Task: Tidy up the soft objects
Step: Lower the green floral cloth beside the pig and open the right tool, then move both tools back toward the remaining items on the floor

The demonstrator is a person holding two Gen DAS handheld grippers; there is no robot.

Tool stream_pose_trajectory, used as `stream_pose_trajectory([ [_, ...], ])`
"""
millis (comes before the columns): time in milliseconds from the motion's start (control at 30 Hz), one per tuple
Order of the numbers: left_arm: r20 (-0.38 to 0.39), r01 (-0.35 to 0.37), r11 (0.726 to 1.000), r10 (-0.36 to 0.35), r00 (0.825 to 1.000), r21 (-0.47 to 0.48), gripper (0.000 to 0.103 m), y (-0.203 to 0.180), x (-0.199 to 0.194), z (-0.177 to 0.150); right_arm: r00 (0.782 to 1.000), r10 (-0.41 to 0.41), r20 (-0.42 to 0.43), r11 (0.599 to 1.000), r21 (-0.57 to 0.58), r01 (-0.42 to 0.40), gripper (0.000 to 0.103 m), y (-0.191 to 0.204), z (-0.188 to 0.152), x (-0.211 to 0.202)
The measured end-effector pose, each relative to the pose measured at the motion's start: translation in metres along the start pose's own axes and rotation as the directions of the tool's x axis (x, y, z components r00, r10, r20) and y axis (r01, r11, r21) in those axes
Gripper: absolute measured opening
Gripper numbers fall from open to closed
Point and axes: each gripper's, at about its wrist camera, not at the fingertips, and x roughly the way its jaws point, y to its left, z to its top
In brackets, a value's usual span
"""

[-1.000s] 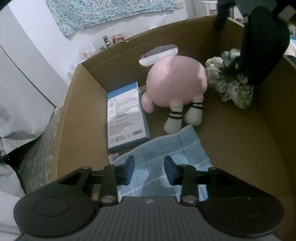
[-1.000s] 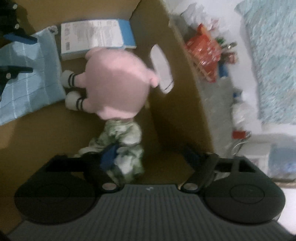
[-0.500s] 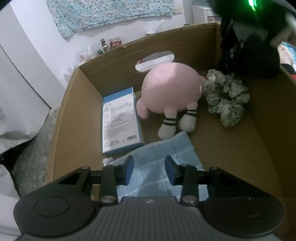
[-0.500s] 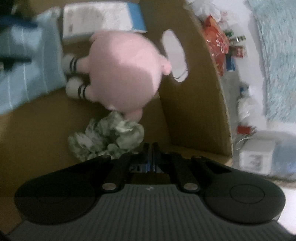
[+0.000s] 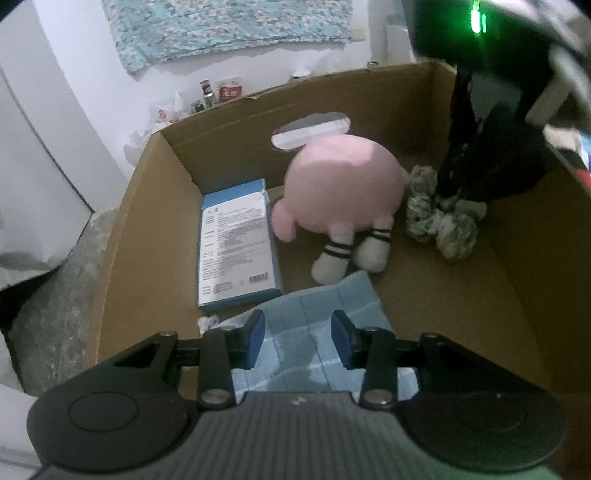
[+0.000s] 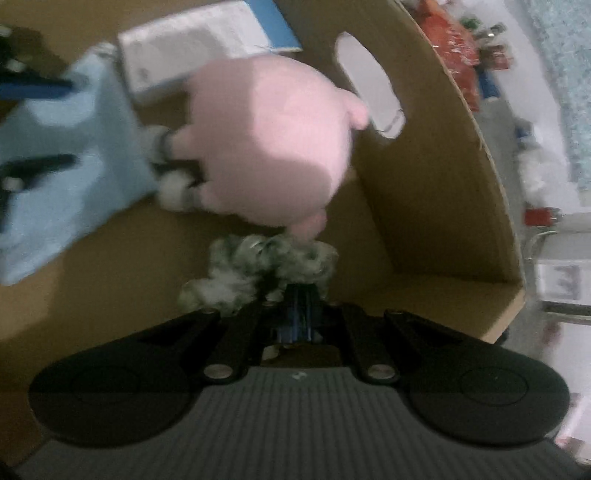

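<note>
Green-white scrunchie [image 6: 258,266] beside pink plush [image 6: 266,147].

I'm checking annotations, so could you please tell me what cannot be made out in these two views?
- Plush toy: face turned away, both views.
- Blue box print: too small, left view; blurred, right view.
- Blue cloth: near end hidden by left hand-held gripper.
- Scrunchie: blurred; whether the right hand-held gripper pinches it is unclear.

blue box [image 5: 236,243], floral cloth [image 5: 229,29], perhaps cans [image 5: 218,92] beyond
</note>
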Motion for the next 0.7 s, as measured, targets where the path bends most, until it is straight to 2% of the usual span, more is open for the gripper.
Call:
stream_pose_trajectory([
  [100, -0.003, -0.001, 1.0, 0.001, 1.0, -0.03, 0.041, 0.006, 0.003, -0.001, 0.996, -0.092, 0.012, 0.995, 0.033, 0.091, 0.002, -0.011, 0.011, 0.003],
  [200, -0.002, 0.008, 0.999, -0.008, 1.0, -0.047, 0.041, 0.008, 0.004, -0.002, 0.991, -0.127, 0.04, 0.988, 0.097, 0.123, 0.002, -0.026, 0.019, 0.006],
  [267, 0.004, -0.004, 0.999, 0.004, 1.0, -0.044, 0.041, 0.008, 0.001, -0.002, 0.985, -0.164, 0.055, 0.983, 0.087, 0.159, 0.002, -0.027, 0.02, 0.007],
  [367, 0.002, -0.016, 0.999, 0.017, 1.0, -0.036, 0.041, 0.005, -0.004, -0.001, 0.989, -0.109, 0.1, 0.99, 0.097, 0.1, 0.003, -0.024, 0.015, -0.004],
  [467, 0.015, -0.035, 0.999, 0.036, 0.999, -0.023, 0.042, -0.002, -0.02, 0.0, 0.972, -0.101, 0.211, 0.986, 0.148, 0.071, 0.003, -0.036, -0.011, -0.046],
  [500, 0.025, -0.038, 0.999, 0.038, 0.999, -0.019, 0.045, -0.005, -0.03, -0.001, 0.959, -0.098, 0.267, 0.984, 0.172, 0.052, 0.003, -0.039, -0.027, -0.068],
  [600, 0.08, -0.055, 0.998, 0.055, 0.995, -0.007, 0.05, -0.017, -0.066, -0.004, 0.891, -0.081, 0.446, 0.97, 0.24, -0.032, 0.008, -0.046, -0.084, -0.129],
  [700, 0.156, -0.079, 0.997, 0.077, 0.985, 0.003, 0.054, -0.038, -0.111, -0.01, 0.804, -0.058, 0.592, 0.946, 0.291, -0.146, 0.012, -0.045, -0.161, -0.18],
])
